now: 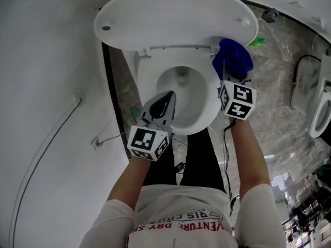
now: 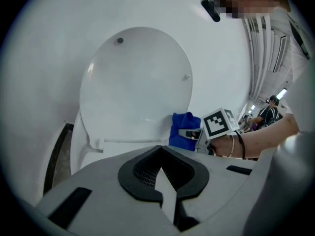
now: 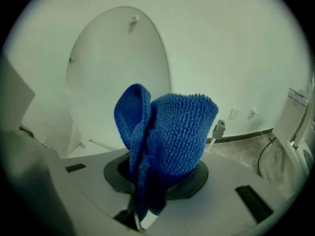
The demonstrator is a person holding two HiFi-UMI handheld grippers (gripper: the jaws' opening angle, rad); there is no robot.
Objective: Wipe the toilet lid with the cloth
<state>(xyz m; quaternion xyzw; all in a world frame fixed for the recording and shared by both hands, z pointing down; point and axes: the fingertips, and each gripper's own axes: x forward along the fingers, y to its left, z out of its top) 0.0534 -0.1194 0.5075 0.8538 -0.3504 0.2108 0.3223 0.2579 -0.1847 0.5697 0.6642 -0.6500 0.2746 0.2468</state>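
Note:
The white toilet lid (image 1: 176,14) stands raised against the wall, above the seat and bowl (image 1: 201,105). My right gripper (image 1: 234,79) is shut on a bunched blue cloth (image 1: 232,60), held at the right rear of the seat just below the lid. In the right gripper view the cloth (image 3: 167,132) fills the middle, with the lid (image 3: 113,68) behind it. My left gripper (image 1: 161,106) hovers over the front left of the bowl, shut and holding nothing. The left gripper view shows the lid (image 2: 133,82), the cloth (image 2: 183,127) and the right gripper (image 2: 191,133).
A white wall with a thin black cable (image 1: 51,138) runs along the left. Marble floor (image 1: 279,87) lies to the right, with a second toilet (image 1: 321,112) at the edge. A green object (image 1: 257,42) sits behind the toilet. The person's legs stand before the bowl.

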